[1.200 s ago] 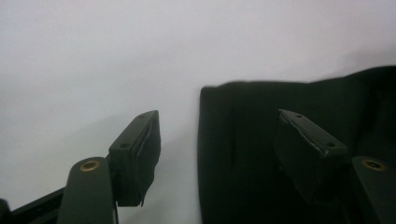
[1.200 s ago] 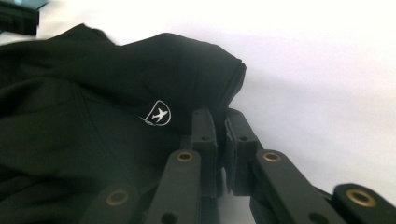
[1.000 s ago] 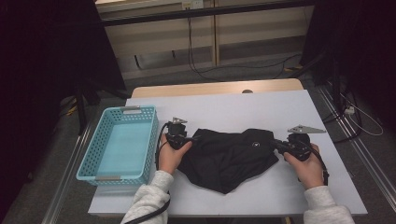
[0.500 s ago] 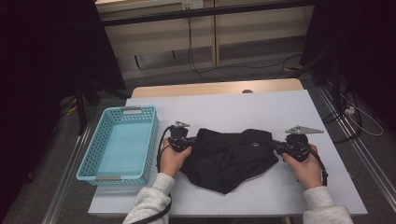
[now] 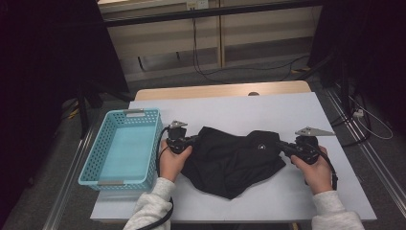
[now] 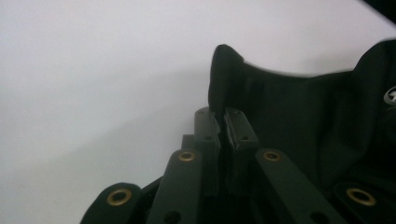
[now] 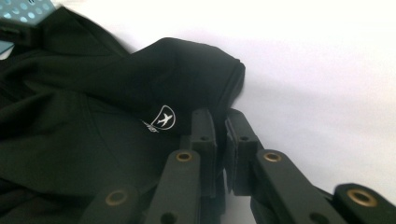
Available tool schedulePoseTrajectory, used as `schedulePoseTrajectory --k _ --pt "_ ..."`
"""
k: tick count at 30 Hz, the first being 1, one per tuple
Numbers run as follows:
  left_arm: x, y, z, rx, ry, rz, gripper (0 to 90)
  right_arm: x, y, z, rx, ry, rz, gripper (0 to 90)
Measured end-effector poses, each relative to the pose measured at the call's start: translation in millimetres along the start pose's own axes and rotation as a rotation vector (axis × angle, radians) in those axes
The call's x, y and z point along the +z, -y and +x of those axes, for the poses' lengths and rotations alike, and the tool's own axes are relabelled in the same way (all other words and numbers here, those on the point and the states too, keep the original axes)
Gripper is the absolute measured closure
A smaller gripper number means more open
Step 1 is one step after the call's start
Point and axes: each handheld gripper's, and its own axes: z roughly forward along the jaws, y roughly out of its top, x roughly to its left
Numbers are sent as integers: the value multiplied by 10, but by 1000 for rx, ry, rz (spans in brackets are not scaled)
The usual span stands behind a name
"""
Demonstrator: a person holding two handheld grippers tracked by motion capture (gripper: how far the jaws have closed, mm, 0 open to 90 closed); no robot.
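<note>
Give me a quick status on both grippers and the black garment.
Left gripper just closed, pinching the black garment at its left edge. Right gripper shut on its right edge. Garment flat on the table, blue basket alongside; nothing in the way.

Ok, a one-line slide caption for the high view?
Left gripper and right gripper pinch opposite ends of a black garment beside a blue basket.

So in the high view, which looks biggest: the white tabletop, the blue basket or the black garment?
1. white tabletop
2. black garment
3. blue basket, though it looks close to the garment, so that order is unsure.
</note>
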Motion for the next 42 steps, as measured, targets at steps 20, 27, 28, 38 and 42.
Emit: schedulePoseTrajectory --k 20,27,28,38,42 --pt "-444 -295 29 33 -26 -133 853 -97 -386 76 -53 -40 -85 846" --pt "-422 -256 122 7 -70 -111 855 65 -440 66 -58 -23 -43 842" --pt "-391 -238 132 9 -74 -96 855 132 -411 49 -51 -22 -29 842" --pt "-216 -181 262 -39 -116 -33 854 462 -269 130 -39 93 8 563" --pt "-198 -151 286 -46 -120 -27 853 541 -242 173 -36 87 38 528"
